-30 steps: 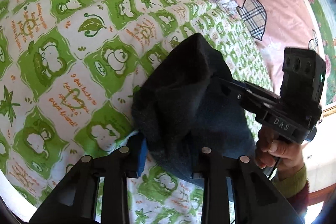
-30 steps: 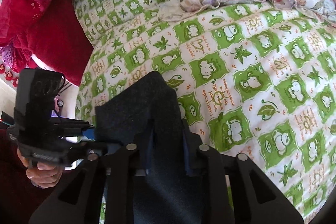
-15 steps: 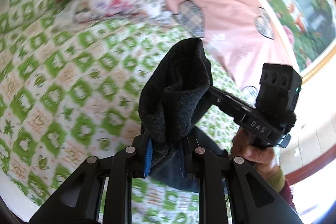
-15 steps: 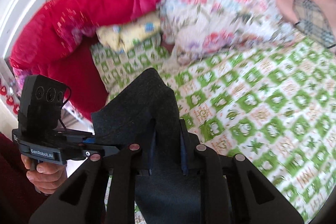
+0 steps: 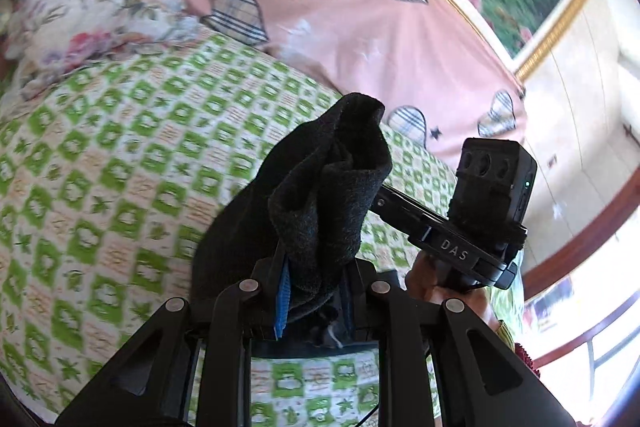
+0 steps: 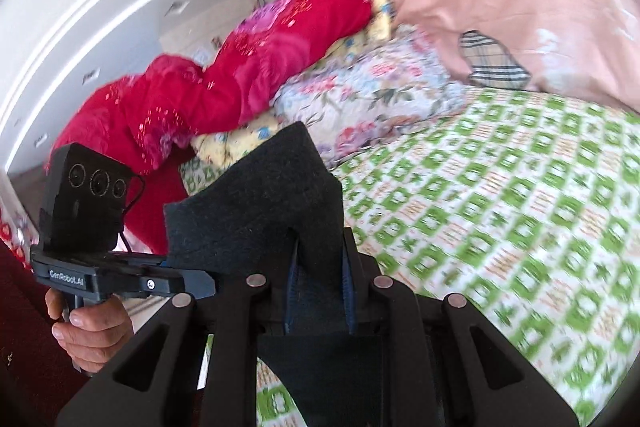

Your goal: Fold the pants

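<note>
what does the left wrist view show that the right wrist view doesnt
Only the left wrist view shows the right gripper from outside, shut on the pants, with its DAS label, and a window at lower right.

Only the right wrist view shows the left gripper from outside, marked GenRobot.AI, the hand under it, and most of the red quilt.

Both show dark pants pinched in their own jaws, the green checked bedsheet, the floral bedding, the pink heart cover and the framed picture.

Bright daylight, motion blur, fisheye warp, dark corners.
</note>
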Action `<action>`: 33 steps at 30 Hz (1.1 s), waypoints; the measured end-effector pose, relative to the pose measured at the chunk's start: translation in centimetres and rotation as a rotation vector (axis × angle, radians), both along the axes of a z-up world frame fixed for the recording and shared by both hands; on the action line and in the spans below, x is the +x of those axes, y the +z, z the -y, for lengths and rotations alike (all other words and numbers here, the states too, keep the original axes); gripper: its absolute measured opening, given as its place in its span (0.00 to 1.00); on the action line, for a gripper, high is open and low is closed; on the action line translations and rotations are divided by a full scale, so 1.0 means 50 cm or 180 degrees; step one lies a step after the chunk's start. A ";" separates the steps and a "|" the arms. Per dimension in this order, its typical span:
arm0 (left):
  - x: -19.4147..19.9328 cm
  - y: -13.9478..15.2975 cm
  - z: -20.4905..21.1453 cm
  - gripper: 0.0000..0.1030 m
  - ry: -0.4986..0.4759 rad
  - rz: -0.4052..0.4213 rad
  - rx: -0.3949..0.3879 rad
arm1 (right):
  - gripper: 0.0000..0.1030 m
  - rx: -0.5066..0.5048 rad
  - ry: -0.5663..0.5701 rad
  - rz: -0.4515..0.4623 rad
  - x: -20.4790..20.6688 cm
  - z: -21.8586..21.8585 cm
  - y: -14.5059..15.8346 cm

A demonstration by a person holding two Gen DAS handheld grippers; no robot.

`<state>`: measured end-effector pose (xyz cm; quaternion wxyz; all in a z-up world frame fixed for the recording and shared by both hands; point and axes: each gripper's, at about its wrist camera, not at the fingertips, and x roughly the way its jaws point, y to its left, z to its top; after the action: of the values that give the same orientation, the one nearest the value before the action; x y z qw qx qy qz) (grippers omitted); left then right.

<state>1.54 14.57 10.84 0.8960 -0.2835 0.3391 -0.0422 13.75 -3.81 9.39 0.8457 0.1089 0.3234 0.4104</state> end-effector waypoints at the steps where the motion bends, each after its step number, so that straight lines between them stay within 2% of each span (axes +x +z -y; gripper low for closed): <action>1: 0.008 -0.003 0.022 0.19 -0.0069 -0.0014 0.0030 | 0.20 0.0032 -0.0049 -0.0010 -0.007 0.017 -0.003; 5: 0.031 -0.016 0.102 0.19 -0.0285 -0.0076 0.0162 | 0.20 0.0165 -0.0260 -0.0058 -0.032 0.091 -0.022; 14: 0.065 -0.051 0.211 0.19 -0.0587 -0.0202 0.0352 | 0.19 0.0341 -0.0579 -0.0113 -0.087 0.204 -0.065; 25: 0.096 -0.106 0.304 0.19 -0.0823 -0.0310 0.0571 | 0.19 0.0396 -0.0849 -0.0245 -0.130 0.285 -0.118; 33: 0.115 -0.147 0.350 0.19 -0.0969 -0.0408 0.0690 | 0.19 0.0283 -0.1024 -0.0374 -0.150 0.316 -0.145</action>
<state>7.31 -2.95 3.50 0.8812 -0.1329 0.4369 -0.1223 6.25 -19.62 2.12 0.8744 0.2204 0.3322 0.2766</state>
